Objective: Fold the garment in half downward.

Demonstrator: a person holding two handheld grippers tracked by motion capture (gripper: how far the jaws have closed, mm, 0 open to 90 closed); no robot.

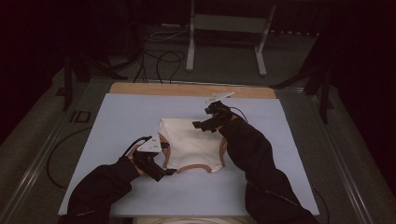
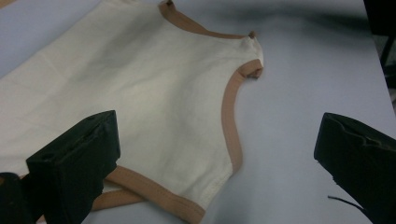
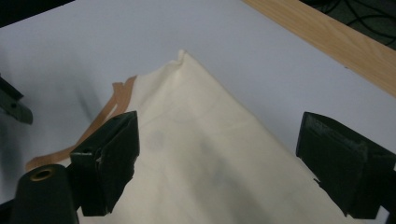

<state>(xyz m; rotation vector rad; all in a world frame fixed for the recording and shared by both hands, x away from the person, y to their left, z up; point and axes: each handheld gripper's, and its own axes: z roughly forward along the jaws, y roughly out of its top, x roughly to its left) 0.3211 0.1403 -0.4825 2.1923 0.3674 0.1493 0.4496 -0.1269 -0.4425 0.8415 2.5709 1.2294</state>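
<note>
Left gripper view looks along the left gripper [image 2: 217,154], jaws spread wide with nothing between them, one jaw over the cream fabric, the other over bare mat. Under it lies the cream garment [image 2: 140,93], a small sleeveless top with tan trim [image 2: 232,121] along its curved armhole and around the edges; a loose tan strap runs out from under the near jaw. High view puts the left gripper [image 1: 159,163] at the garment's [image 1: 191,144] near-left corner, the person's dark left sleeve [image 1: 102,191] coming in from the bottom. Right gripper view: right gripper [image 3: 217,163] also wide open, holding nothing, jaws straddling the cream cloth, which rises to a pointed corner [image 3: 181,55] ahead; a tan strip [image 3: 109,109] lies on the mat to one side. High view shows the right gripper [image 1: 212,119] at the garment's far-right corner, right sleeve [image 1: 257,158] lying across the garment's right edge. Can't tell if either gripper touches the fabric. Garment lies mostly flat, about centre of the pale blue mat [image 1: 121,121], which covers a wooden tabletop [image 1: 187,88] showing as a strip at the far edge. Beyond the table: dark floor, black cables [image 1: 163,58] and a grey metal stand [image 1: 224,28].
</note>
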